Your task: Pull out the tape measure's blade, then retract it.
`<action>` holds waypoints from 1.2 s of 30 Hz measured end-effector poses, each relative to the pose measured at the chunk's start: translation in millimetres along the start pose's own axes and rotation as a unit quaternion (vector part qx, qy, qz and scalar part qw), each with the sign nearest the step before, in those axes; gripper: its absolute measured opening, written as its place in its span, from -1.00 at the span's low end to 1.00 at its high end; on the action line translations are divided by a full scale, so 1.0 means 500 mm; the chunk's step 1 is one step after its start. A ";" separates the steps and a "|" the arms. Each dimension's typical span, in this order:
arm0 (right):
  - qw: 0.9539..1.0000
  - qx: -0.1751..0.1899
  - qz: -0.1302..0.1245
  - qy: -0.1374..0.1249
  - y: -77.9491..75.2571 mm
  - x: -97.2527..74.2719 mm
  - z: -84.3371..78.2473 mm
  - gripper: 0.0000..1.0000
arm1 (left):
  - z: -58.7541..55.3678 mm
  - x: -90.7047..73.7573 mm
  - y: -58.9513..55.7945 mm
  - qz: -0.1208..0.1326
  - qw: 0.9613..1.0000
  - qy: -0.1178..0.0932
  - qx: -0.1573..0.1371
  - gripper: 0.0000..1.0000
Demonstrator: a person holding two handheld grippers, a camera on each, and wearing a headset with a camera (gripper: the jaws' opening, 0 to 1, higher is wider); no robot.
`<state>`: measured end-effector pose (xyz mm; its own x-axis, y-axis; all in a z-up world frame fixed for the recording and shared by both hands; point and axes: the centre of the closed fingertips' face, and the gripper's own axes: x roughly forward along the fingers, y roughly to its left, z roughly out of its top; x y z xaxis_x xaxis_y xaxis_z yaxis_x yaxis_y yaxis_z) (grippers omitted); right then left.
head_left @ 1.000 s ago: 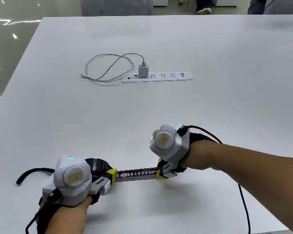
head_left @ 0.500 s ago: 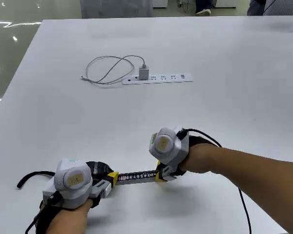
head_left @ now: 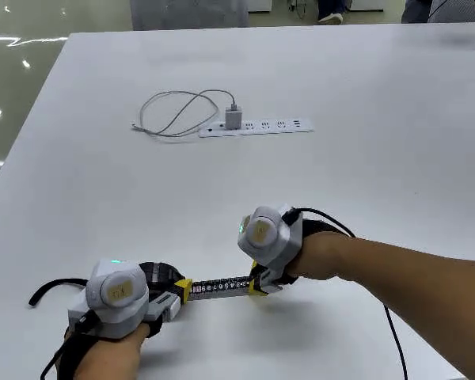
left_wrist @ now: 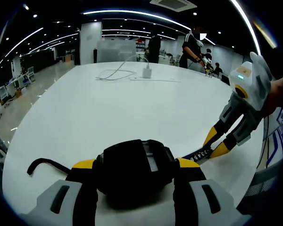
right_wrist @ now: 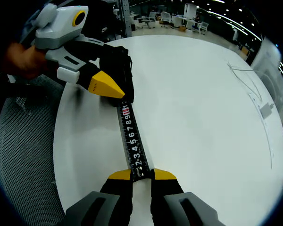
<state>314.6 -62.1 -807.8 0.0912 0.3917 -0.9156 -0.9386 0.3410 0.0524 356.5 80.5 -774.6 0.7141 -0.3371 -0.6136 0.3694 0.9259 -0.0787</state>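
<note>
- The left gripper (left_wrist: 137, 165) is clamped shut on the black body of the tape measure (head_left: 160, 275), holding it down on the white table (head_left: 364, 119).
- The right gripper (right_wrist: 141, 175), just to the right of the left one, pinches the tip of the blade (right_wrist: 130, 136) between closed jaws.
- The blade spans the short gap between the two grippers, so the pull-out looks only partly done. Retraction is left.
- Count: two grippers, one tape measure, one blade. Well beyond both grippers lie one power strip (head_left: 261, 125) and one charger (head_left: 232, 117) plugged into it.
</note>
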 end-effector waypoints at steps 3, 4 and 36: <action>1.000 -0.002 0.001 0.000 0.000 0.000 0.001 -0.81 | 0.000 -0.001 0.002 -0.002 1.000 -0.002 -0.006 0.21; 1.000 -0.001 0.001 -0.001 0.000 0.000 0.002 -0.81 | 0.000 -0.002 0.002 -0.003 1.000 -0.003 -0.007 0.21; 1.000 0.003 0.001 -0.021 0.003 0.012 0.024 -0.81 | -0.002 0.001 0.001 -0.006 1.000 0.004 -0.008 0.21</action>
<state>317.6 -48.7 -808.4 0.1029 0.4279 -0.8980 -0.9369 0.3450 0.0571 356.5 81.2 -775.5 0.7042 -0.3475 -0.6192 0.3689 0.9242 -0.0991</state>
